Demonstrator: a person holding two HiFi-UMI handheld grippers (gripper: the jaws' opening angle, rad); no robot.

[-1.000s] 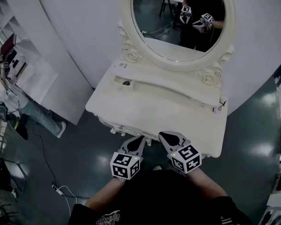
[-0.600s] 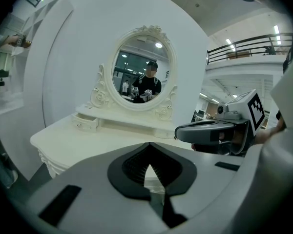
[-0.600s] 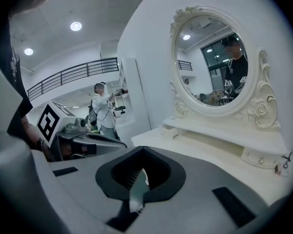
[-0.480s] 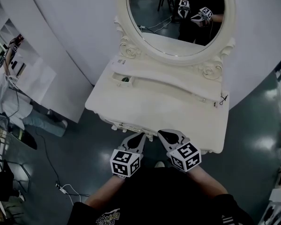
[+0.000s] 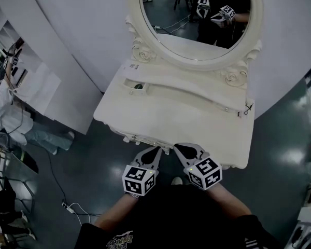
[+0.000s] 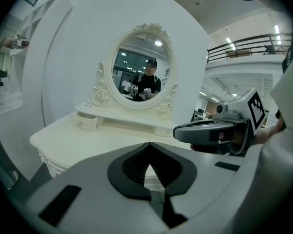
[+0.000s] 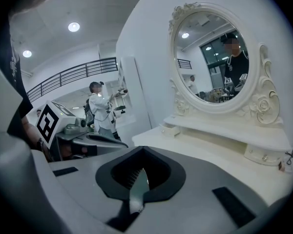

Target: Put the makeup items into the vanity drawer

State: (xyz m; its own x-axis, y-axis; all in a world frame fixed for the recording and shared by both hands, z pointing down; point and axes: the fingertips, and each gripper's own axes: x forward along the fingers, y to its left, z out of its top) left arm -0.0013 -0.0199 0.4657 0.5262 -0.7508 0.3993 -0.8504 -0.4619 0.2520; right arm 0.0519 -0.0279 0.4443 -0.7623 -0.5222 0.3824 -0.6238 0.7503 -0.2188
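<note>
The left gripper [image 5: 156, 150] and right gripper [image 5: 178, 148] are held side by side at the front edge of the vanity [image 5: 171, 119]. Both pairs of jaws are pressed together, empty.

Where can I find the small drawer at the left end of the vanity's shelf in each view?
Head view: the small drawer is upper left of centre, below the oval mirror.
Left gripper view: left of centre, below the mirror's left side.
Right gripper view: just right of centre, below the mirror's left side.
Shared landmark: the oval mirror.
</note>
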